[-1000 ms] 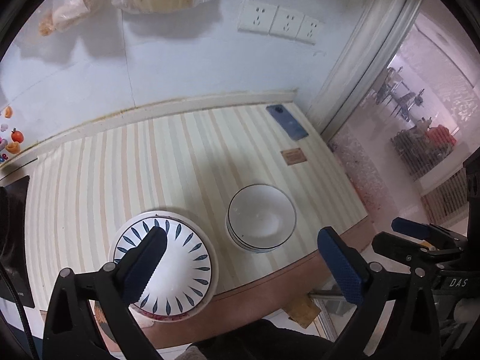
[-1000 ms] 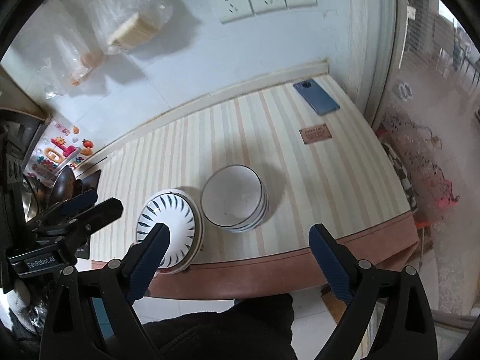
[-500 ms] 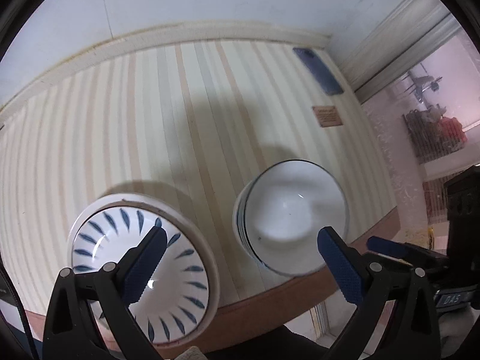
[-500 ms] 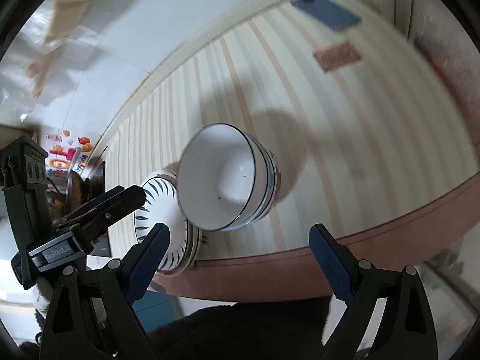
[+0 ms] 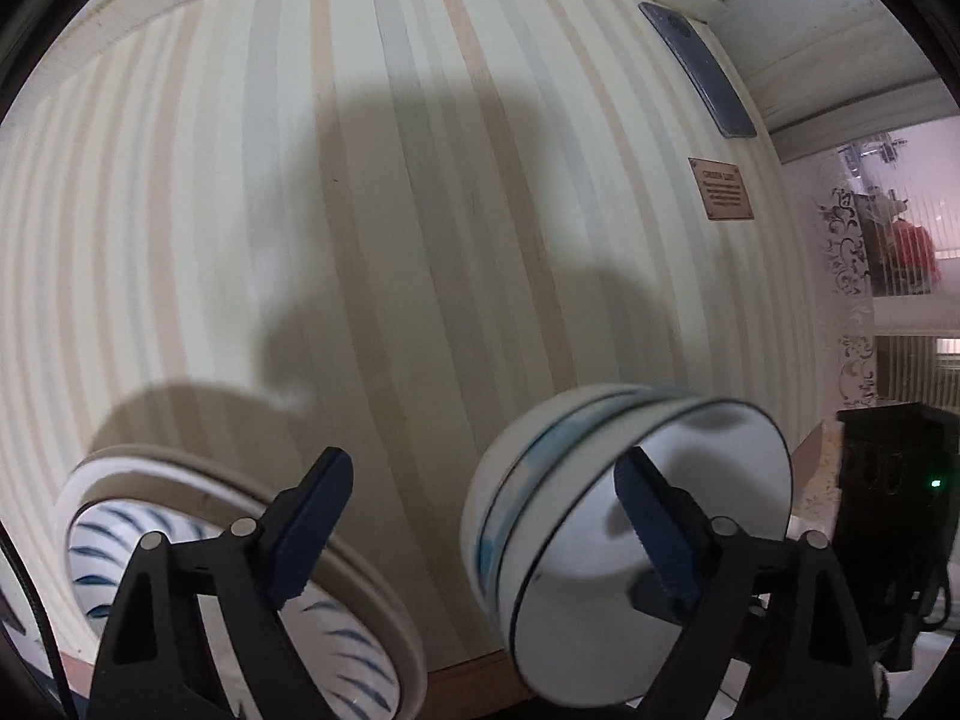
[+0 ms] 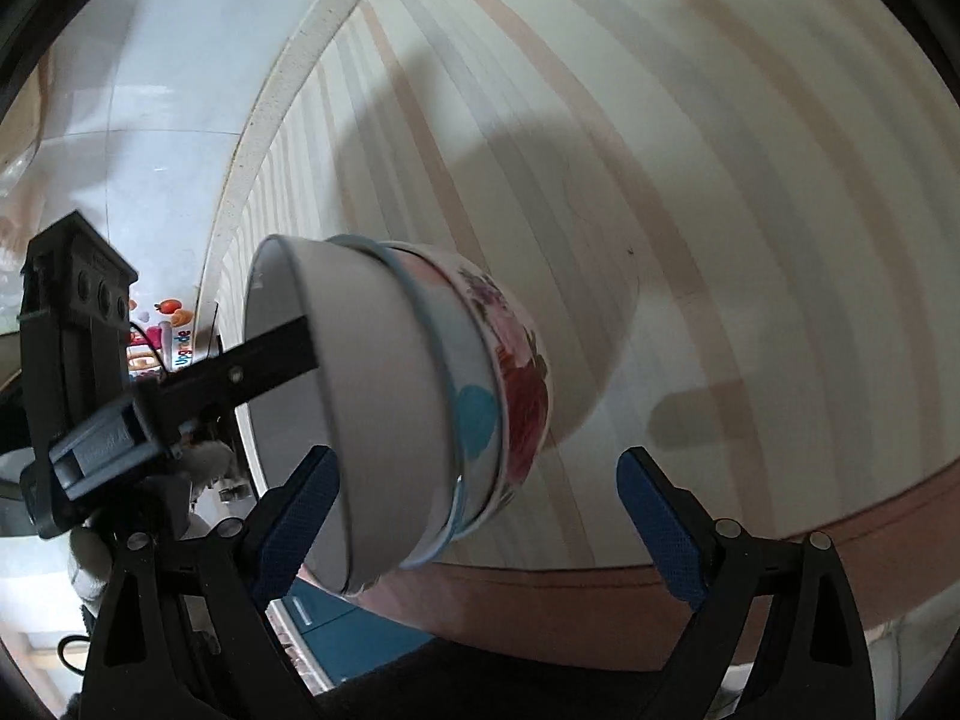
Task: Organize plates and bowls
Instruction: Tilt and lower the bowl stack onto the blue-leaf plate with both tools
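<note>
Both grippers lowered closer, bowl stack between left jaws, open

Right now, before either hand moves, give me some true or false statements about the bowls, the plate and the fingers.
1. The white bowl tops a stack that includes a flower-patterned bowl. True.
2. The right gripper is shut on the stack. False: its fingers are spread wide.
3. The phone lies beside the bowls at the near edge. False: it lies at the far edge, by the wall.
4. In the left wrist view, the blue-leaf plate sits left of the bowls. True.
5. One finger of the left gripper reaches into the white bowl. True.
</note>
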`<state>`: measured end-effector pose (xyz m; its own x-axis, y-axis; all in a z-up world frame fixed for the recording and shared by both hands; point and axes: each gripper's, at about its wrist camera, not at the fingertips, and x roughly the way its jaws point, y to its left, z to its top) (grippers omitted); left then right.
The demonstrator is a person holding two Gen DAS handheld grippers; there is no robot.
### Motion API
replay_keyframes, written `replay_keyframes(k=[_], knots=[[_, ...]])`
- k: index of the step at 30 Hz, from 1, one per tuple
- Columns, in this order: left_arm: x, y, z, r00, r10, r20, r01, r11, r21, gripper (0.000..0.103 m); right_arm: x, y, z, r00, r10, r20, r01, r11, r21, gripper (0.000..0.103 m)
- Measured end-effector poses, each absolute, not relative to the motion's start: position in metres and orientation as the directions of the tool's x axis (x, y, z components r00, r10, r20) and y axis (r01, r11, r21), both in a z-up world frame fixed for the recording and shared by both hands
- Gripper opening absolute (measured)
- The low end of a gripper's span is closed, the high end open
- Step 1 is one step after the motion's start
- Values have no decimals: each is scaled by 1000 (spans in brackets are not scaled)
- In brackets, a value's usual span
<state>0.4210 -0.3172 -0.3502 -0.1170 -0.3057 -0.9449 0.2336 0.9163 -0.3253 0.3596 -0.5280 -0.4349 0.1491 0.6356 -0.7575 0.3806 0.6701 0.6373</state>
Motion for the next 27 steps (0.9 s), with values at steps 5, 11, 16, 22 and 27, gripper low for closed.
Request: replay_keyframes(k=[5, 11, 16, 22, 27], knots=[[423, -320, -365, -177, -367, -913, 217, 891, -400, 72, 373, -523, -453, 150, 680, -718, 401, 622, 673, 75], [420, -323, -366, -179, -457, -871, 178, 856, -486, 54, 384, -510, -459, 146, 694, -705, 400, 610, 684, 68], [417, -320, -362, -157, -451, -879, 167, 865, -473, 54, 381, -509, -457, 153, 684, -713, 386, 623, 680, 64], [415, -312, -363, -144, -442, -885, 150, 875, -461, 54, 383, -507, -453, 143, 678, -721, 378, 636, 673, 64], [414, -298, -350, -115, -447, -887, 132, 878, -459, 54, 382, -503, -440, 136, 680, -721, 348, 648, 677, 64]])
